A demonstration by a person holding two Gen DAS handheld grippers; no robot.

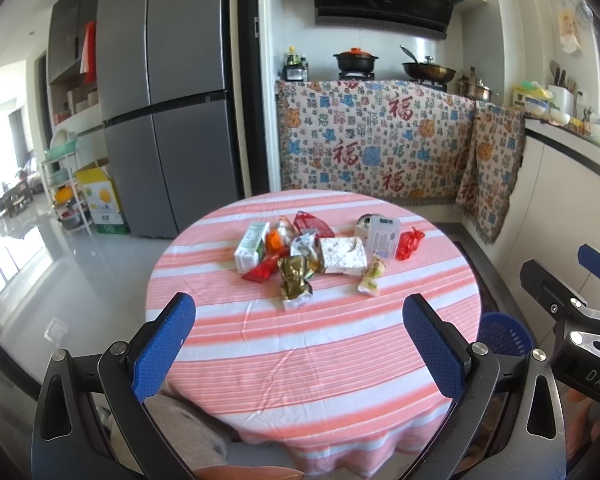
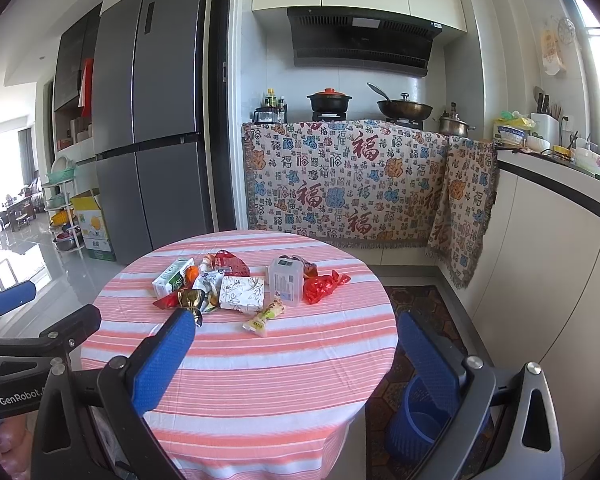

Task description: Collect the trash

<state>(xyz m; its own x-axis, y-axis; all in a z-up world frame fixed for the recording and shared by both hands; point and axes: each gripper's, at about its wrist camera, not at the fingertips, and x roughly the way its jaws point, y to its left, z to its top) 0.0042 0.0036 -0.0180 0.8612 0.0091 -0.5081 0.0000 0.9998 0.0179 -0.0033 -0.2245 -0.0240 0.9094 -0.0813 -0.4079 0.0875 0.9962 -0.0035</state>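
A heap of trash lies at the middle of a round table (image 1: 300,352) with a pink striped cloth: a green and white carton (image 1: 250,246), a gold wrapper (image 1: 294,282), a patterned tissue box (image 1: 342,254), a clear plastic container (image 1: 382,234), a red plastic bag (image 1: 410,242) and a yellow snack packet (image 1: 372,276). The heap also shows in the right wrist view, with the tissue box (image 2: 242,292) and container (image 2: 286,284). My left gripper (image 1: 300,344) is open and empty above the table's near edge. My right gripper (image 2: 296,360) is open and empty, to the right of the left one.
A blue plastic basket (image 2: 414,424) stands on the floor to the right of the table (image 2: 260,380); it also shows in the left wrist view (image 1: 504,334). A grey fridge (image 1: 160,92) stands at the back left. A cloth-draped counter (image 1: 380,140) with pots runs behind.
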